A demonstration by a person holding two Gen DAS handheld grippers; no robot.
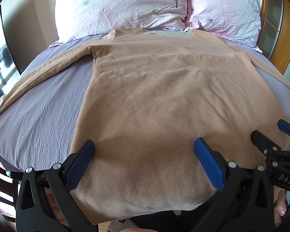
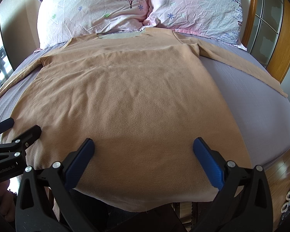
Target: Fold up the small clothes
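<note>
A tan long-sleeved fleece top [image 1: 156,96] lies flat on the bed, collar toward the pillows, both sleeves spread out; its hem hangs over the near bed edge. It also shows in the right wrist view [image 2: 129,100]. My left gripper [image 1: 145,147] is open, its blue fingers wide apart above the hem on the left half. My right gripper [image 2: 144,147] is open the same way above the hem on the right half. Each gripper shows at the edge of the other's view: the right one [image 1: 270,135] and the left one [image 2: 15,129]. Neither holds cloth.
The bed has a grey-purple sheet [image 1: 38,112]. Two pink floral pillows [image 1: 121,5] [image 2: 195,5] lie at the head. A wooden headboard frame [image 2: 284,48] stands at the right. Wooden floor [image 2: 280,174] lies beyond the bed's near right corner.
</note>
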